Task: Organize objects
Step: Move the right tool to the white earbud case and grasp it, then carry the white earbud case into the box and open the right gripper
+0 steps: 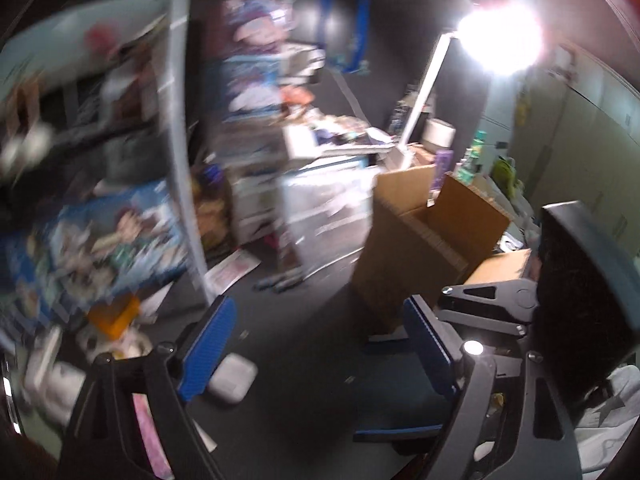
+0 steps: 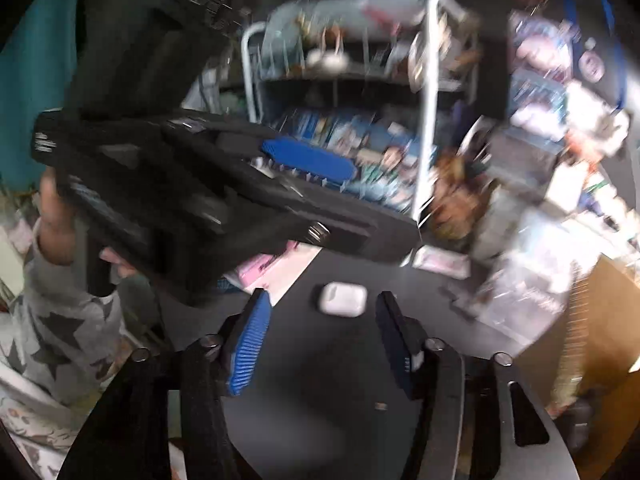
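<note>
Right gripper (image 2: pixel 320 336): jaws parted, nothing between the blue pads; aimed down at the dark floor. Just beyond its tips, roughly centred on the gap, lies a small white earbud case (image 2: pixel 343 298), flat and apart from the surrounding clutter. Left gripper (image 1: pixel 316 344): jaws wide, empty; in its view the case sits beside and just behind the left pad, outside the gap. Judged to be light, rigid, smooth-shelled and rounded, so liable to slip or skid; best taken across its two broad flat faces or long sides, squarely at mid-body, clear of the hinged lid seam. Further off stand an open cardboard box (image 1: pixel 420 240), a metal shelf rack (image 2: pixel 430 92) crowded with blurred goods, and a bright lamp (image 1: pixel 500 36).
</note>
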The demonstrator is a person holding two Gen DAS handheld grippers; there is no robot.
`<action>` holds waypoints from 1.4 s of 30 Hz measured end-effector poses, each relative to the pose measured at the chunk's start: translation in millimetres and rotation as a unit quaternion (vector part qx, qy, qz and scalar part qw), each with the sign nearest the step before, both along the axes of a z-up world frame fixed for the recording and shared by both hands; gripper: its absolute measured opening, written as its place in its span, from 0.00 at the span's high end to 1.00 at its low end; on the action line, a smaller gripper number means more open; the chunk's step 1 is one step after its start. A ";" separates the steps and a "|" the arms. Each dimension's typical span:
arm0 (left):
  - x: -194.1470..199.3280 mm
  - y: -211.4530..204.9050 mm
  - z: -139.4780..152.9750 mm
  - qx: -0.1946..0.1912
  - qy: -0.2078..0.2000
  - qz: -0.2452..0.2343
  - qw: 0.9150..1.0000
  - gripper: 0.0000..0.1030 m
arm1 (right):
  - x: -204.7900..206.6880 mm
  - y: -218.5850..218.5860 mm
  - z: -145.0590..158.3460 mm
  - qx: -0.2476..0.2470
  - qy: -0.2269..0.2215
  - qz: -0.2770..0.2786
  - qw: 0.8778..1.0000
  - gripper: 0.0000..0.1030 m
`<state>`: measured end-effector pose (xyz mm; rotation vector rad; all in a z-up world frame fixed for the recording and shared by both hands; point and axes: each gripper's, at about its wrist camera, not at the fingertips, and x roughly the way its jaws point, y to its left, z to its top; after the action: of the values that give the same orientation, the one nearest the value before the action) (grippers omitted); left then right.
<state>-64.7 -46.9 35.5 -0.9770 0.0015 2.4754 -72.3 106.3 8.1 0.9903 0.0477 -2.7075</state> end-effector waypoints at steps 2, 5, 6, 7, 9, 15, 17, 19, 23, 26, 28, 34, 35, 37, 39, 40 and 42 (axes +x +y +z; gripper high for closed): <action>4.6 -15.0 -17.3 0.001 -0.007 0.019 1.000 0.16 | -16.8 -6.4 -22.7 -0.003 -0.022 -0.006 1.000 0.41; 9.4 -36.6 -44.7 0.008 -0.025 0.036 0.999 0.16 | -43.5 -9.4 -54.8 0.006 -0.052 -0.026 0.998 0.36; 10.7 -42.6 -52.6 0.012 -0.032 0.041 0.999 0.16 | -50.8 -9.7 -63.4 0.011 -0.060 -0.032 0.998 0.36; 11.7 -48.4 -60.0 0.017 -0.038 0.045 0.998 0.16 | -61.9 -10.3 -75.7 0.017 -0.073 -0.039 0.996 0.36; 14.3 -59.2 -74.0 0.036 -0.053 0.050 0.997 0.16 | -72.3 -5.9 -90.1 0.021 -0.087 -0.044 0.995 0.36; 17.0 -73.2 -96.2 0.060 -0.069 0.046 0.995 0.16 | -103.9 -12.0 -114.7 0.051 -0.103 -0.048 0.992 0.36; 17.1 -74.7 -98.1 0.060 -0.070 0.048 0.995 0.16 | -112.1 -15.7 -118.8 0.064 -0.105 -0.046 0.991 0.36; 17.2 -76.3 -98.3 0.059 -0.069 0.052 0.994 0.16 | -117.3 -17.8 -122.0 0.067 -0.110 -0.045 0.991 0.36; 18.4 -77.6 -99.4 0.055 -0.070 0.056 0.995 0.16 | -123.4 -21.2 -125.9 0.065 -0.112 -0.042 0.991 0.37; 19.8 -78.1 -99.3 0.054 -0.070 0.058 0.994 0.16 | -127.1 -21.7 -125.1 0.059 -0.110 -0.043 0.991 0.52; 19.6 -78.3 -99.1 0.054 -0.070 0.058 0.994 0.16 | -126.5 -21.9 -125.5 0.060 -0.112 -0.041 0.991 0.52; 20.3 -72.6 -98.2 0.049 -0.073 0.052 0.995 0.16 | -109.2 -15.7 -123.7 0.042 -0.117 -0.036 0.992 0.52; 20.3 -70.1 -98.2 0.047 -0.074 0.050 0.995 0.16 | -104.9 -14.4 -122.2 0.038 -0.116 -0.034 0.992 0.52; 19.9 -64.4 -97.8 0.046 -0.076 0.045 0.995 0.16 | -91.6 -12.4 -116.8 0.037 -0.108 -0.031 0.993 0.52; 19.5 -57.7 -96.9 0.047 -0.080 0.038 0.995 0.16 | -80.6 -10.9 -109.5 0.033 -0.098 -0.029 0.994 0.52; 19.1 -54.4 -96.2 0.049 -0.082 0.034 0.995 0.16 | -72.4 -9.0 -103.7 0.028 -0.092 -0.026 0.995 0.52; 19.2 -46.3 -92.8 0.051 -0.083 0.023 0.995 0.17 | -58.5 -6.6 -92.6 0.024 -0.079 -0.023 0.996 0.52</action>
<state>-45.5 -93.1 -57.3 -1.1464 -0.2026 2.4005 -130.9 99.7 -84.5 1.2321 0.0616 -2.6702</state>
